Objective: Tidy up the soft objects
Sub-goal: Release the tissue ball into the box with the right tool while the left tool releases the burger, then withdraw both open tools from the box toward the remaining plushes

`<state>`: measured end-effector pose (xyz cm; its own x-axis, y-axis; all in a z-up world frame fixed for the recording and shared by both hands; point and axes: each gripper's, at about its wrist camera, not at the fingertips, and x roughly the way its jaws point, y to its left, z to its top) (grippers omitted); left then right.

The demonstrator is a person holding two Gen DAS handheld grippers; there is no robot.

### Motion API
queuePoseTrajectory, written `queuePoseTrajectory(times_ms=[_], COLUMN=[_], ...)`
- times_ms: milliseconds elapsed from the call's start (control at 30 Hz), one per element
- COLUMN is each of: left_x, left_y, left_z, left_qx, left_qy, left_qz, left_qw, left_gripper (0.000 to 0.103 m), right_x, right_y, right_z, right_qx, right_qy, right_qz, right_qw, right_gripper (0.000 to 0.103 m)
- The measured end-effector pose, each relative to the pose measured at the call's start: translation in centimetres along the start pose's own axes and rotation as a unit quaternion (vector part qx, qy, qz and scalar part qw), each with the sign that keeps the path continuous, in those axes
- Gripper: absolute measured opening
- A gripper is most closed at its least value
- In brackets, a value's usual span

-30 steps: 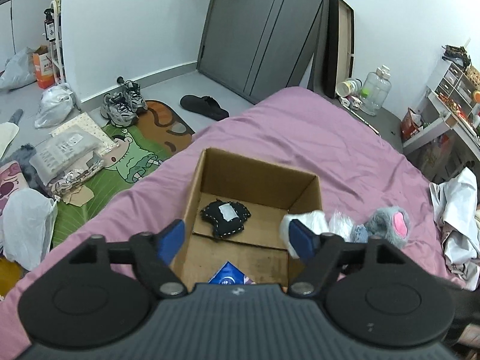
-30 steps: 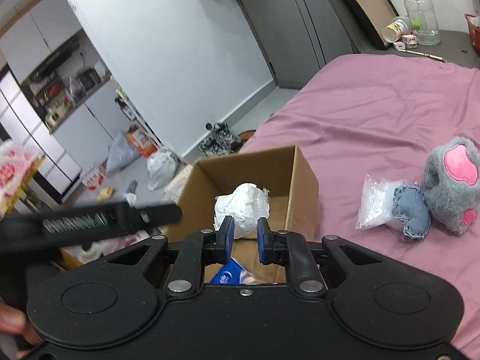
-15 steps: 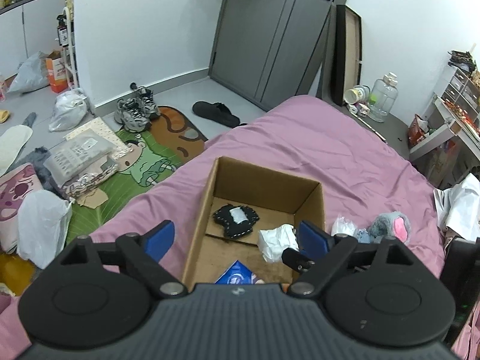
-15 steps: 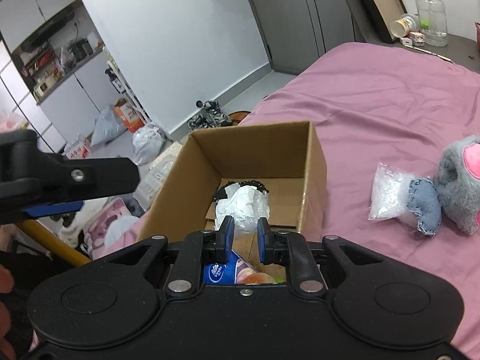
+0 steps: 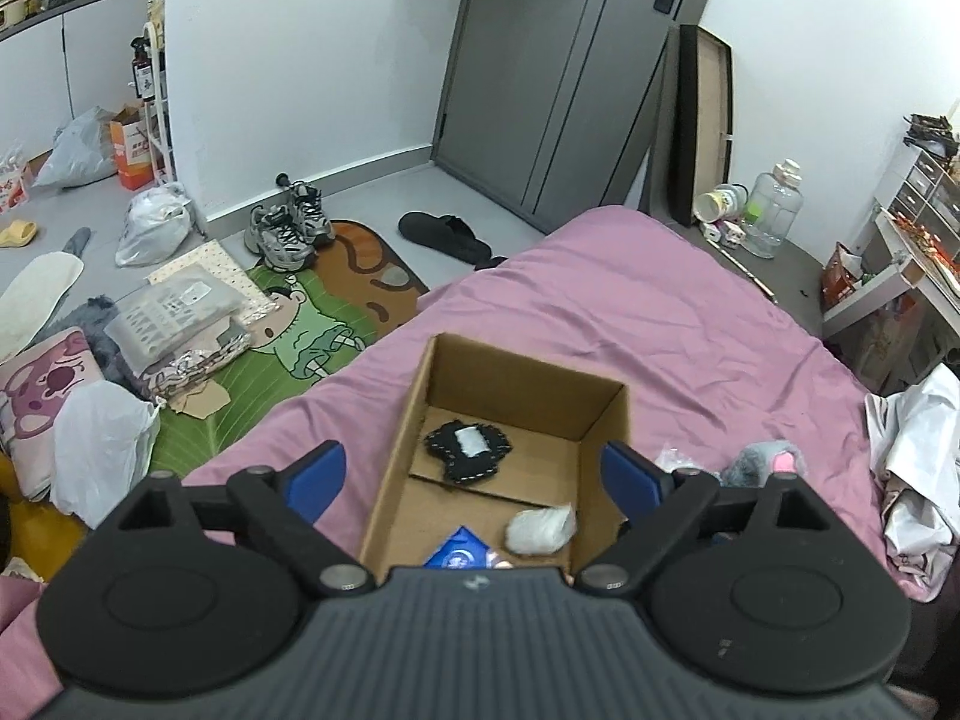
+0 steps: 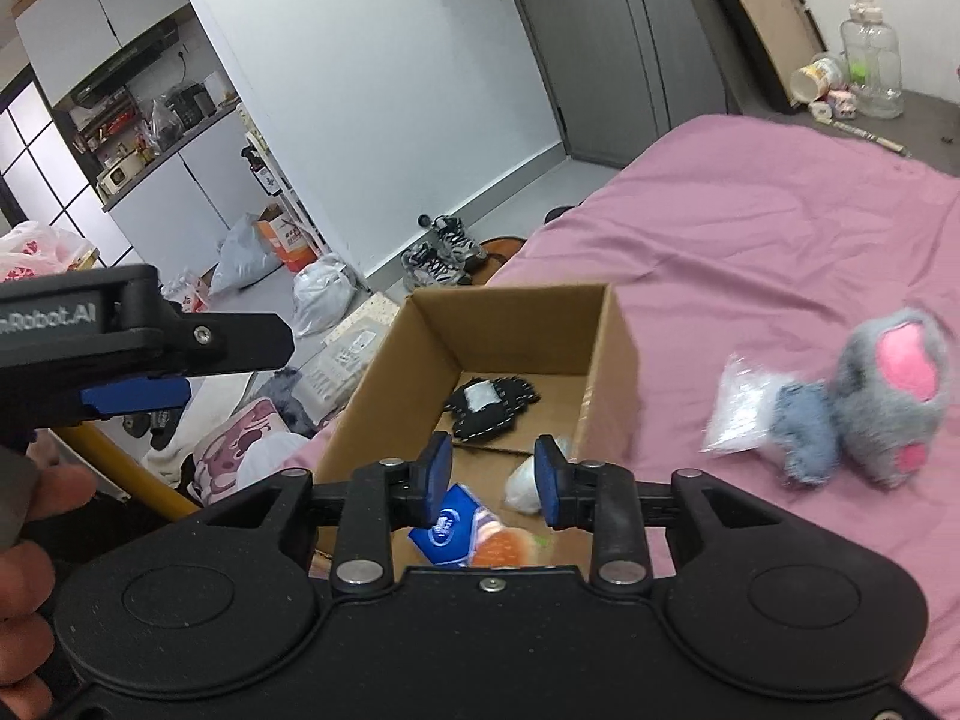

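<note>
An open cardboard box (image 5: 606,402) (image 6: 516,318) sits on the pink bed. Inside lie a black stitched soft piece (image 5: 467,450) (image 6: 492,405), a white crumpled soft wad (image 5: 540,530) (image 6: 523,483), a blue packet (image 5: 459,552) (image 6: 444,531) and an orange burger-like toy (image 6: 503,549). My right gripper (image 6: 491,483) is open and empty above the box's near end. My left gripper (image 5: 474,477) is wide open and empty, above the box. Right of the box lie a grey-and-pink plush (image 6: 894,396) (image 5: 765,459), a blue denim piece (image 6: 804,432) and a clear bag (image 6: 735,405).
The pink bed sheet (image 5: 630,300) stretches beyond the box. White clothes (image 5: 918,456) lie at the bed's right edge. The floor at left holds sneakers (image 5: 288,231), a slipper (image 5: 444,234), a cartoon mat (image 5: 300,330) and bags. A water jug (image 5: 774,210) stands by the wall.
My right gripper has opened and let go of the white wad, which now lies in the box's near right corner. My left gripper has pulled back and up a little.
</note>
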<state>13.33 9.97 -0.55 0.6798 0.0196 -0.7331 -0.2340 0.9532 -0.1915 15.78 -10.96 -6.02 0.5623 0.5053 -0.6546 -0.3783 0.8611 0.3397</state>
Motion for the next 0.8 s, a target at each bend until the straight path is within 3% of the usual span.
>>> queuePoseTrajectory(times_ms=[133,267,533,800], left_x=[-0.5,-0.8,-1.3,-1.8], left_y=[-1.5,-2.9,-5.6,-8.3], left_z=[-0.1,-0.2,-0.8,-1.5], left_qx=[0.008,0.014,0.029,0.043], left_qy=[0.001,0.009,0.011,-0.006], left_qz=[-0.009,-0.012,-0.023,-0.034], left_qw=[0.9999,0.9998,0.9992,0.9984], left_gripper=[0.092,0.092,0.103,0.103], right_x=[-2.0,-3.8,-7.1,-9.4], right_y=[-0.9,-2.0,-4.0,-6.7], right_z=[0.7,1.2,1.8,2.6], right_qx=[-0.011,-0.022,-0.029,-0.029], right_qy=[-0.012,-0.02,-0.041,-0.061], right_qz=[-0.013,-0.024,-0.038,-0.052], right_qw=[1.0,0.999,0.998,0.996], right_gripper=[0.043,0.045,0.067,0.086])
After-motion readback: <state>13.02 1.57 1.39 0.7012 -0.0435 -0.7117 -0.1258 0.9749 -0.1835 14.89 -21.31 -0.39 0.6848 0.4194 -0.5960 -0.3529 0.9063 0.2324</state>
